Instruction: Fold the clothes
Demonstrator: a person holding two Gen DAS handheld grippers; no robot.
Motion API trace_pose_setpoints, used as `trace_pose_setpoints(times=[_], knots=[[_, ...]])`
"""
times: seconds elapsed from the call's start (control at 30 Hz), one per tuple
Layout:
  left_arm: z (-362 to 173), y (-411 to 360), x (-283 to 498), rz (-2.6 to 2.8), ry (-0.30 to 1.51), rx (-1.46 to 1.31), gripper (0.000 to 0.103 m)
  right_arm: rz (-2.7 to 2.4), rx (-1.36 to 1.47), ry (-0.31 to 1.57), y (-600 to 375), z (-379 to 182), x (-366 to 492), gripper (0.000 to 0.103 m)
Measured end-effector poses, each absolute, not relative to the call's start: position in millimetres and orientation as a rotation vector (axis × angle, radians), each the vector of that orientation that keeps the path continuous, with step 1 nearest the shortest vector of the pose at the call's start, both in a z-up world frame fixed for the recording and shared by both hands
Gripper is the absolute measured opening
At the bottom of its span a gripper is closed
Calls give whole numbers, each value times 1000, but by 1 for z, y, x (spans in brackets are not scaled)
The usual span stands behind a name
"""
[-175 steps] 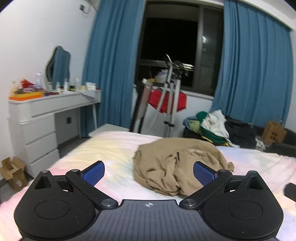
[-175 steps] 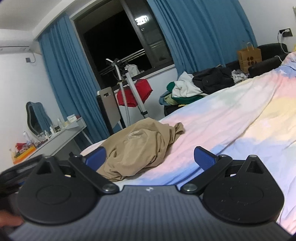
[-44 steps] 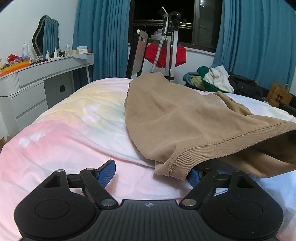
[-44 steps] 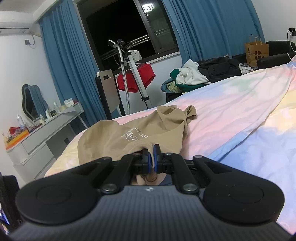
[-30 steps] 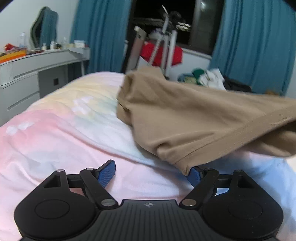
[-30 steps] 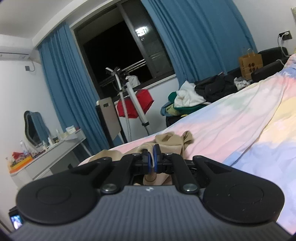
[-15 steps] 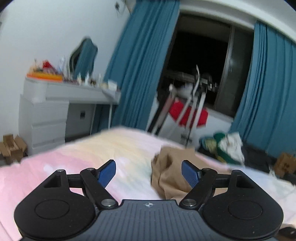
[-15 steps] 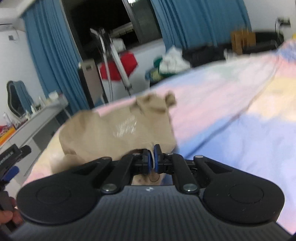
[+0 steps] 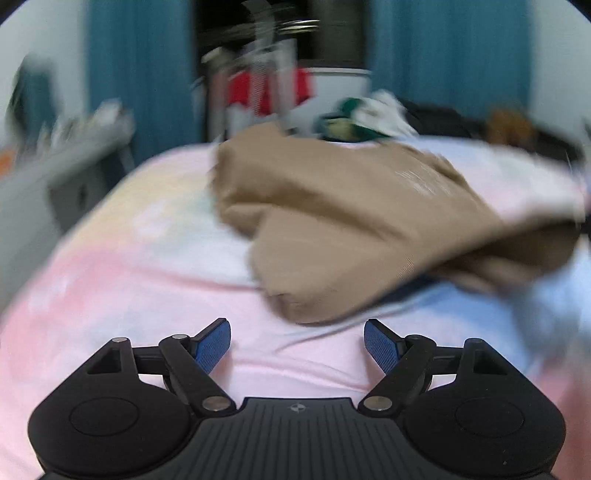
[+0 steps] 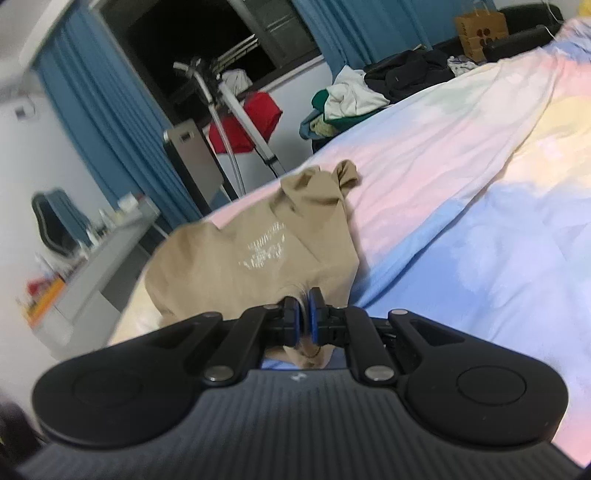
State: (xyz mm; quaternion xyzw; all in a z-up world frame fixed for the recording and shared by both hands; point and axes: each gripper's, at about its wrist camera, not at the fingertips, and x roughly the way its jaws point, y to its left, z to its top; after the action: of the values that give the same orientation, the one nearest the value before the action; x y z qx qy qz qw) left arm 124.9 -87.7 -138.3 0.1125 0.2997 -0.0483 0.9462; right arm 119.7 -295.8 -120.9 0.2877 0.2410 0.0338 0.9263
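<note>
No lettering can be read with certainty. The tan shirt [image 10: 258, 254] carries a white print across its chest, several short lines of it, but blur leaves the letters illegible; the left wrist view shows the same print only as a pale smear. A brown paper bag [image 10: 480, 27] beyond the bed bears a group of dark round marks, no words.

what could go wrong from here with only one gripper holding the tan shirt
The right gripper pinches only a small bit of the tan shirt's edge, so a pull could slip it free. The left gripper is open with nothing between its fingers, so the bunched shirt may drag across the bed sheet instead of spreading flat. Closing too low could also catch the sheet.
</note>
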Motion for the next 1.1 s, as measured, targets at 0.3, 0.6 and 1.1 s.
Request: trace_pose_setpoints(times=[0.3,0.6,1.1], knots=[[-139,-96,138,-117,479,276,30,74,591,508,-302,-124,121,10],[-69,-32,127,-199,400,-205,11,107,406,511,-272,-123,132,53],[-56,-32,121,-202,333,-151,12,-100,91,449,-231,-135,147,58]])
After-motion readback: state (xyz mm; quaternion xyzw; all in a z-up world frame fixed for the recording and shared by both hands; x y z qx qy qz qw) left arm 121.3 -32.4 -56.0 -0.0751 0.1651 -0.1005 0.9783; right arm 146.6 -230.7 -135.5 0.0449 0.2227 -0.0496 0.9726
